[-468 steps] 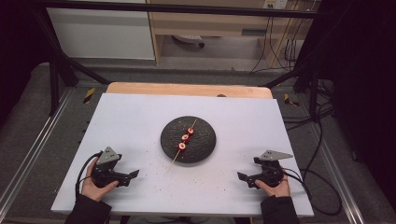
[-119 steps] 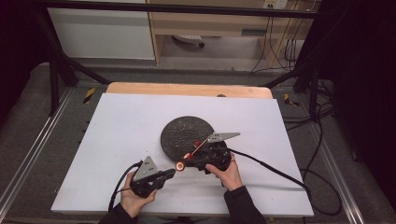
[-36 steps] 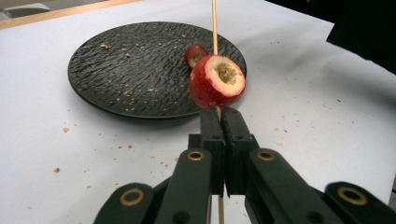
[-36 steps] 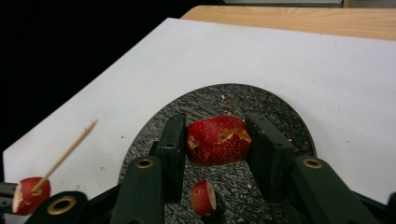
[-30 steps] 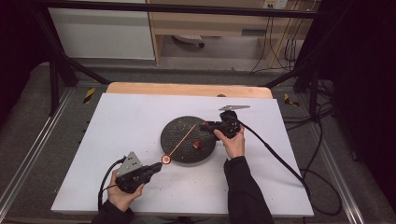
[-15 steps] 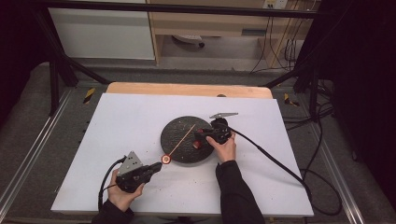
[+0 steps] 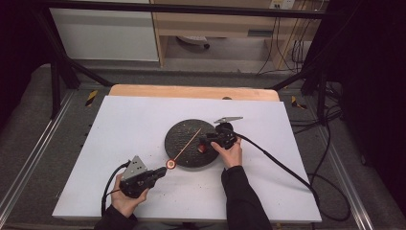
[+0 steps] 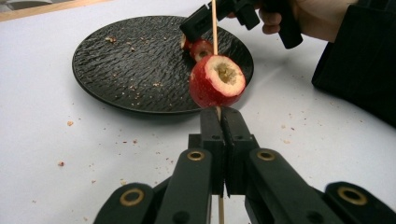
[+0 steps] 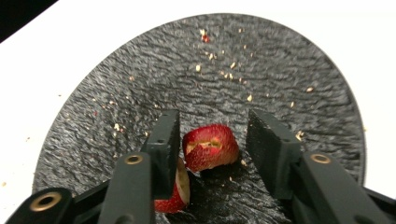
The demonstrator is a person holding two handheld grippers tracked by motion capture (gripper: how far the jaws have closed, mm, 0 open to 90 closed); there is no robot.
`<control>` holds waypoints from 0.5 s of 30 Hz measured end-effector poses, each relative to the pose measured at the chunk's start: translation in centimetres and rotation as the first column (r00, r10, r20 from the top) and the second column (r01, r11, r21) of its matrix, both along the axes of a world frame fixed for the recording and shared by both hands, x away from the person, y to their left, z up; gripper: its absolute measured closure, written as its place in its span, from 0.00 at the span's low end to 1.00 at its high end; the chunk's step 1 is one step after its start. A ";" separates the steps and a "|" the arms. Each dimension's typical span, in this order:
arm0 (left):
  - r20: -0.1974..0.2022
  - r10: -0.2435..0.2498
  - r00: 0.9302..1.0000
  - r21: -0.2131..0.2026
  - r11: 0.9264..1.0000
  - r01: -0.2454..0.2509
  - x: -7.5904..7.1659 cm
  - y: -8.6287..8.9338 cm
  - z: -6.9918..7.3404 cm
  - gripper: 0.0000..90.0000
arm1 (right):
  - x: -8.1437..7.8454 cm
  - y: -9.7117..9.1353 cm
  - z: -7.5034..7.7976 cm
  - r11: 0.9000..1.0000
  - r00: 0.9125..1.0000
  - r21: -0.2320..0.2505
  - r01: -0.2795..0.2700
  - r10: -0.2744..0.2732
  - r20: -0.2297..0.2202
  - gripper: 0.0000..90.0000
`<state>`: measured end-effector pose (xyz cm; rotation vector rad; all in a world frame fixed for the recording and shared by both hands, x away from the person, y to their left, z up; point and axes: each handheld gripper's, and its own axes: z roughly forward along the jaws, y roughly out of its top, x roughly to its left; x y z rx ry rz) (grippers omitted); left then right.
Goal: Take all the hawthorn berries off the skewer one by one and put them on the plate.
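Since the start we have lifted the skewer [image 7: 184, 145] off the black plate [image 7: 179, 134], its near end now clamped in our left gripper [image 7: 160, 173]; our right gripper [image 7: 205, 143] has sunk onto the plate at about 3 o'clock, jaws just opening around a red fruit piece [image 9: 210, 146].

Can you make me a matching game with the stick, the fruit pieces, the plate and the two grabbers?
Things:
1. skewer
2. fruit piece on the skewer
3. loose fruit piece
4. black plate

States:
A. lies on the plate between the right gripper's open jaws
B. clamped in the left gripper's shut jaws
C. rests on the white table
D. sits just above the left gripper's jaws

Pairs: 1-B, 2-D, 3-A, 4-C
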<state>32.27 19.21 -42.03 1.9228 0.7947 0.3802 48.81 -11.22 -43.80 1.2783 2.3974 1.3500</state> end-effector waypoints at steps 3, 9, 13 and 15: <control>0.000 0.000 1.000 0.000 1.000 0.000 0.0 0.0 0.0 0.99 | -0.3 -0.2 0.8 1.000 1.000 0.013 0.004 -0.004 0.016 0.55; 0.001 0.002 1.000 0.001 1.000 -0.002 0.0 -0.1 0.0 0.99 | -1.6 -0.7 2.7 1.000 0.998 0.023 -0.015 0.014 0.053 0.42; -0.001 0.003 1.000 0.002 1.000 -0.003 0.0 -0.1 0.0 0.99 | -2.7 -1.0 3.8 0.999 0.997 0.037 -0.032 0.029 0.065 0.29; -0.001 0.005 1.000 0.000 1.000 -0.005 0.0 -0.1 -0.1 0.99 | -3.3 -1.1 4.2 0.999 0.997 0.040 -0.035 0.032 0.066 0.23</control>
